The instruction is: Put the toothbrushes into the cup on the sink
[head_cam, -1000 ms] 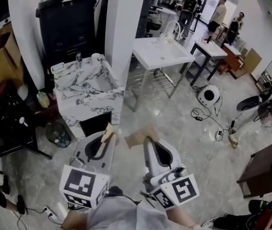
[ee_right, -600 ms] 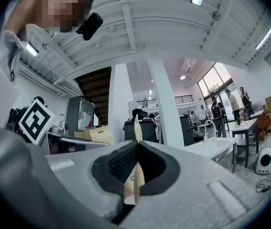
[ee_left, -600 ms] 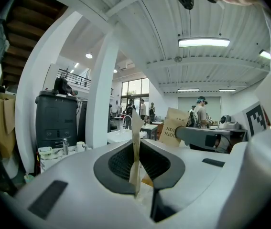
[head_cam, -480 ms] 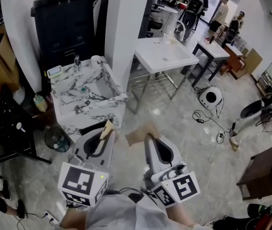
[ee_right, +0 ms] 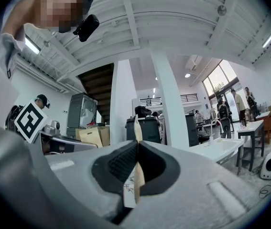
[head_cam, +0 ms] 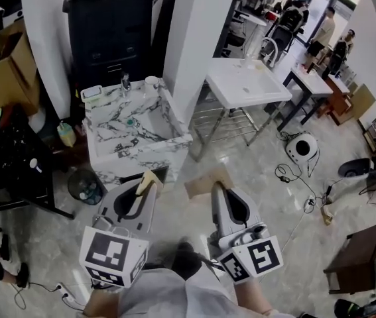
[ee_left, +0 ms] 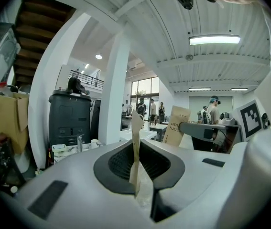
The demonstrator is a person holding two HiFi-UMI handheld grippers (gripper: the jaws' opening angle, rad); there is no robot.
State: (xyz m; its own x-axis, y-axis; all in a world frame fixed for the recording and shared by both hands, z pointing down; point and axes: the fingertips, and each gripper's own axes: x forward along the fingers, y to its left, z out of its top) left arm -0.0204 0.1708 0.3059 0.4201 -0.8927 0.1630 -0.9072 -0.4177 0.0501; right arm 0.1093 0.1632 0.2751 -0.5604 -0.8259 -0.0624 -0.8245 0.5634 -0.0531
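Sink (head_cam: 138, 164) nearer | left gripper (head_cam: 144, 189): jaws pinch toothbrush pack (head_cam: 150, 179) | right gripper (head_cam: 218, 187): jaws pinch second pack (head_cam: 204, 183)

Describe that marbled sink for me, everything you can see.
The sink is a boxy white unit veined in dark grey, marble-like, standing on the floor beside a white pillar, a dark cabinet behind it. Its square basin is sunk in the top. On the back rim stand a metal tap and a white cup.

The marbled sink (head_cam: 111, 139) — on its back rim stand a faucet (head_cam: 126, 83), a white cup (head_cam: 151, 82) and a small tray (head_cam: 91, 93).
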